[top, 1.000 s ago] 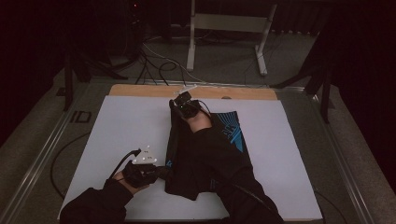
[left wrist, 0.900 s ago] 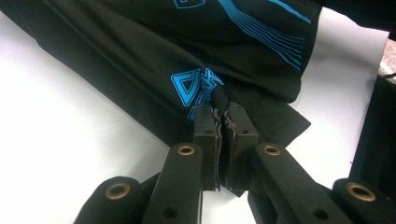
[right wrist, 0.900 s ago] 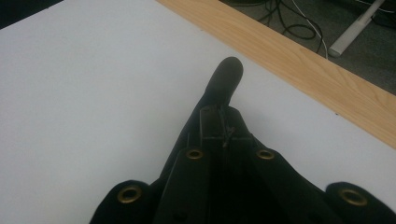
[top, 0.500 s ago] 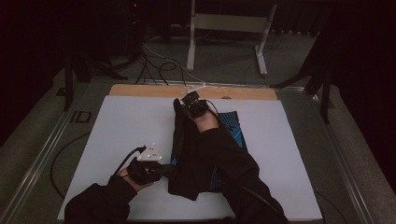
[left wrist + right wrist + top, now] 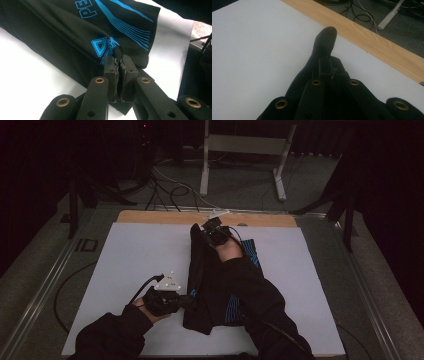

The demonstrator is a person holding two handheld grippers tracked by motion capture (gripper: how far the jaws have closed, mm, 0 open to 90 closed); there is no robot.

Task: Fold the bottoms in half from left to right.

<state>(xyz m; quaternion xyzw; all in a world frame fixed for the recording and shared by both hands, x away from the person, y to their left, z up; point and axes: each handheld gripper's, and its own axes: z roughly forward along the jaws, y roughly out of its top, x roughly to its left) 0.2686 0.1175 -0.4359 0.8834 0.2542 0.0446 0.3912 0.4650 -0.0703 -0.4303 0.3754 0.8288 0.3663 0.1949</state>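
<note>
Overall, the room is dark: a grey floor fills the upper part of the high view, with a white stand [image 5: 244,150] at top centre and loose cables [image 5: 167,187] to its left. Below that, the worktop [image 5: 130,260] takes up the middle of the frame, covered by a white sheet with a strip of bare wood [image 5: 150,216] along its far edge.

A black garment [image 5: 200,270] with blue print lies in a long bunched fold down the centre of the sheet, running from near the wooden strip to the lower middle of the frame.

At lower left of the high view, the left gripper [image 5: 186,301] meets the near end of the garment. Its own view shows the jaws nearly together, pinching a small tuck of black cloth [image 5: 118,53] beside a blue emblem.

At upper centre, the right gripper [image 5: 205,231] sits at the garment's far end. In its view the jaws are closed down on a fold of black fabric [image 5: 325,38] that rises past their tips, with the sheet on both sides and the wooden strip in the upper right.

Much of the garment's right half is covered by the person's dark sleeve [image 5: 255,300]. Black on black makes the fabric's edge between the right jaws hard to trace, and the printed lettering is cut off at the top of the left gripper view.
</note>
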